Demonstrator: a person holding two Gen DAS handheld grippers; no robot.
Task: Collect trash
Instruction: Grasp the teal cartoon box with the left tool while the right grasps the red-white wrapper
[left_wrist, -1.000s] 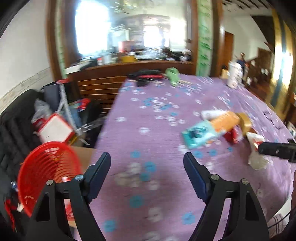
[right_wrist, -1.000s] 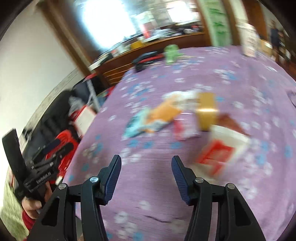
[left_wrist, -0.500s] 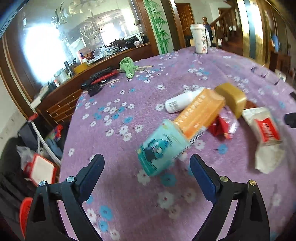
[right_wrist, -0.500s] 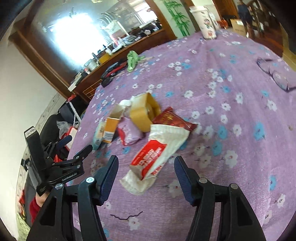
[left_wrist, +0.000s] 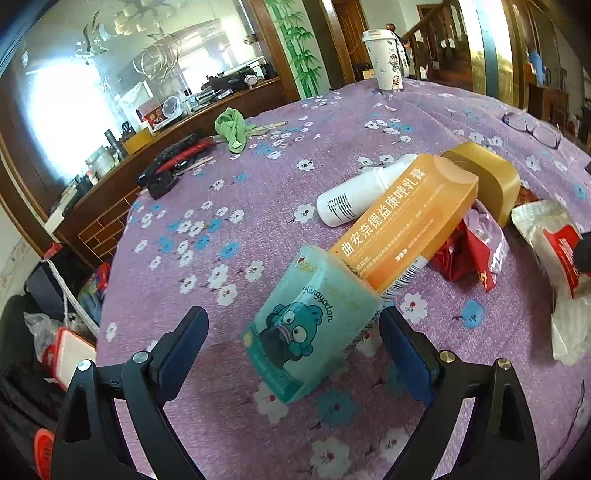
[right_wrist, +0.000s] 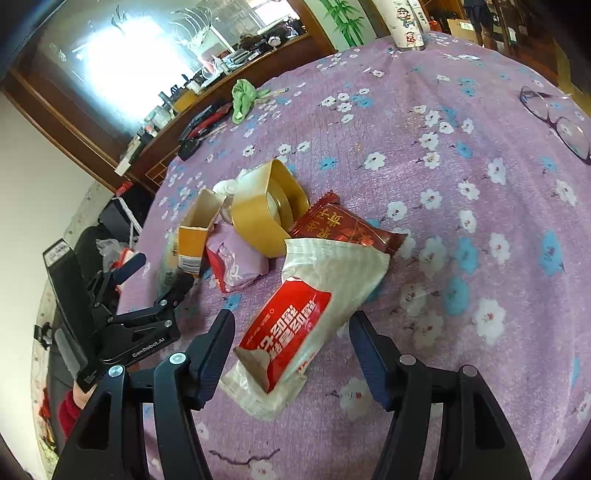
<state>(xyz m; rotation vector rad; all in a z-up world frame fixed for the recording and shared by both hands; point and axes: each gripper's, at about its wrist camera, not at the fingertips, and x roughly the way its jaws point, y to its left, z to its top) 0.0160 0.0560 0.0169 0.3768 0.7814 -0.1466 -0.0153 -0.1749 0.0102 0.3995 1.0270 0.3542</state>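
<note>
Teal "Hangyodon" pack (left_wrist: 306, 332) between wide left tool (left_wrist: 293, 336); right tool (right_wrist: 291, 354), likewise wide, astride red-and-white wrapper (right_wrist: 295, 325).

A matt purple flowered cloth (left_wrist: 258, 192) is covering the desk. The teal soft-plastic tissue pack (left_wrist: 306, 332) is looking faintly glossy, the orange cardboard box (left_wrist: 402, 221) smooth, the white-and-red plastic wrapper (right_wrist: 314, 295) crinkled and shiny, and the brown tape roll (right_wrist: 266, 218) glossy.
</note>
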